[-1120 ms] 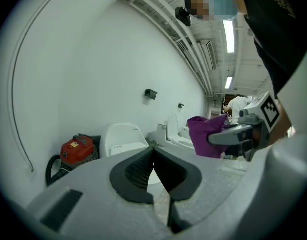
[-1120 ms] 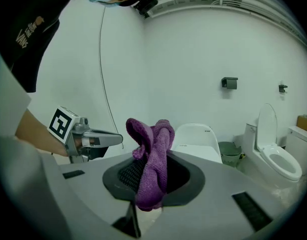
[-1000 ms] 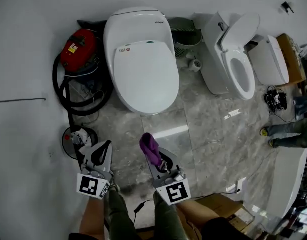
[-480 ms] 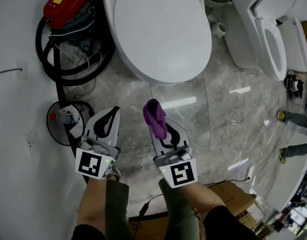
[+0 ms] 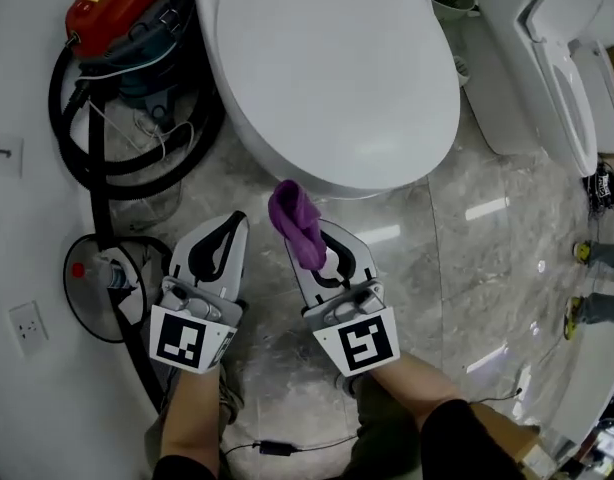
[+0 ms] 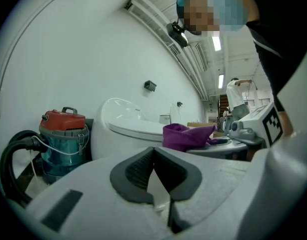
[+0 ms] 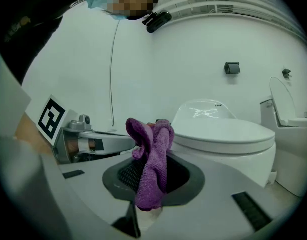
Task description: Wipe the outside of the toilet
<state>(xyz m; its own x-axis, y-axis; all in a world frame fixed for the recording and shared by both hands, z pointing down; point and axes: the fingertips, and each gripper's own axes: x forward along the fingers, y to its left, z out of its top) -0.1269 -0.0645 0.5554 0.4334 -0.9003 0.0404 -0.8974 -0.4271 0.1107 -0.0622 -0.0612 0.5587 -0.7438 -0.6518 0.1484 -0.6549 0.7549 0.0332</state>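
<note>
My right gripper (image 5: 325, 260) has its jaws clenched on the purple cloth (image 5: 295, 223), just short of the toilet (image 5: 327, 68) front rim. My left gripper (image 5: 217, 248) is pressed together on nothing. The cloth is pinched only at its lower end, so I judge a hard drag along the toilet could pull it free, or bare jaws could scrape porcelain. The vacuum hose (image 5: 82, 148), left of the toilet, might snag me.

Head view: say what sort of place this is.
Probably a sanitary-ware showroom or test room, not a home bathroom. A closed toilet and a second toilet with its lid raised stand near each other on the same tiled floor, and a red vacuum cleaner sits by the wall.
</note>
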